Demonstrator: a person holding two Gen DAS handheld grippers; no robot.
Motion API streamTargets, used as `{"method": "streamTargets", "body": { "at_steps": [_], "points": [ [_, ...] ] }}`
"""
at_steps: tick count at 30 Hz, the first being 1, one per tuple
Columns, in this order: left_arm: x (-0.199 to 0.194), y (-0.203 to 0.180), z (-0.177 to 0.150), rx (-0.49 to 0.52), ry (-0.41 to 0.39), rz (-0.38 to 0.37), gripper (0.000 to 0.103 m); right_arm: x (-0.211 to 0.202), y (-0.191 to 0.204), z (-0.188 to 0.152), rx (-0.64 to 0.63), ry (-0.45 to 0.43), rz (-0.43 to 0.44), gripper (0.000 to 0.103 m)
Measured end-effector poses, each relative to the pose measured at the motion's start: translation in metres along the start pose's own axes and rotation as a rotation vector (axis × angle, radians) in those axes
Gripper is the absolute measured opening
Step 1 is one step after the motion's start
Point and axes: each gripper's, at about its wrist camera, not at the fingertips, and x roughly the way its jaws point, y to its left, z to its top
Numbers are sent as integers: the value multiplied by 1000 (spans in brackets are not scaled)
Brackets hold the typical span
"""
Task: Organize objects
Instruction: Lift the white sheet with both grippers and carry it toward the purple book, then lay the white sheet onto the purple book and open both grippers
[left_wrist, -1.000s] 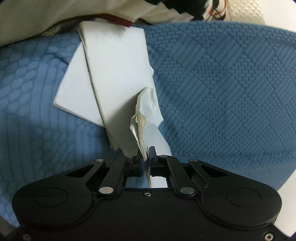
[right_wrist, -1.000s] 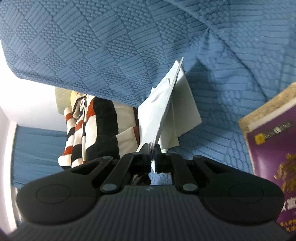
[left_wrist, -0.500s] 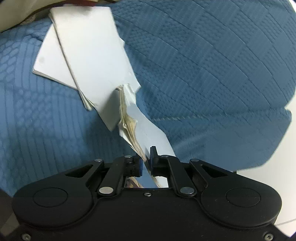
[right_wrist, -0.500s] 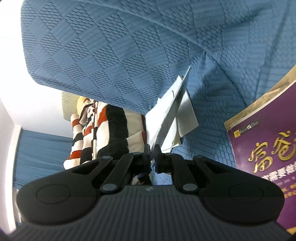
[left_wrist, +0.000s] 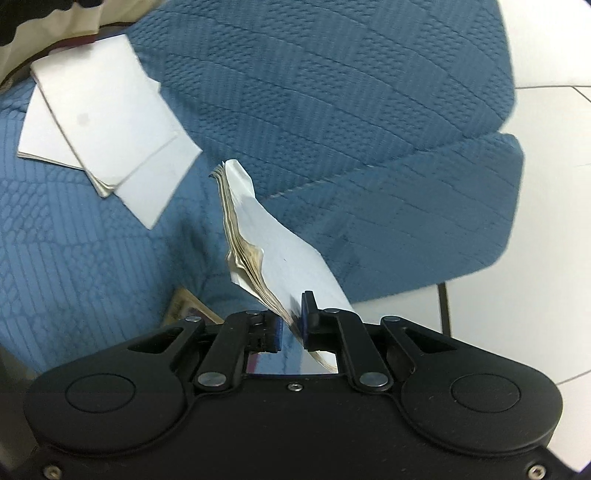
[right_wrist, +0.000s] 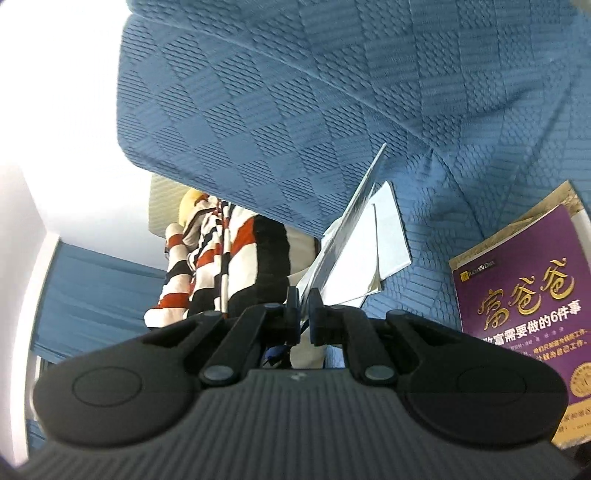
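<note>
Right gripper (right_wrist: 304, 298) pinches a booklet (right_wrist: 351, 218) beside purple book (right_wrist: 524, 291).

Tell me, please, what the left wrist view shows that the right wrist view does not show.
Only the left wrist view: the left gripper clamping a worn booklet, and the white floor tiles. Only the right wrist view: the right gripper clamping a thin sheet, a purple book, a striped plush toy. Both: white papers on the blue sofa.
</note>
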Motion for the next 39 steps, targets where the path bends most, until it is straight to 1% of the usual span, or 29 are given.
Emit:
{"method": "streamTargets", "body": {
  "at_steps": [5, 10, 12, 17, 22, 25, 28, 30, 33, 36, 39],
  "points": [
    [4, -23, -14, 41, 27, -19, 9, -29, 4, -6, -7, -27, 15, 8],
    [11, -30, -36, 83, 58, -12, 9, -51, -7, -16, 0, -50, 17, 8],
    [9, -25, -48, 89, 74, -6, 9, -57, -16, -20, 15, -54, 14, 8],
    [21, -9, -74, 97, 113, 20, 9, -69, -45, -30, 53, -50, -8, 9],
    [28, 14, -102, 91, 169, 44, 10, -78, -73, -41, 82, -44, -61, 9],
    [34, 24, -117, 90, 194, 57, 10, -84, -90, -49, 102, -45, -70, 9],
    [42, 32, -132, 100, 241, 67, 10, -92, -103, -59, 111, -67, -98, 8],
    [46, 37, -141, 110, 265, 84, 10, -94, -110, -65, 122, -77, -114, 8],
    [52, 44, -152, 109, 280, 114, 10, -95, -122, -72, 130, -75, -134, 8],
    [58, 51, -159, 127, 296, 160, 10, -92, -134, -78, 114, -68, -179, 8],
    [64, 55, -166, 135, 320, 198, 10, -91, -150, -85, 126, -62, -208, 8]
  ]
}}
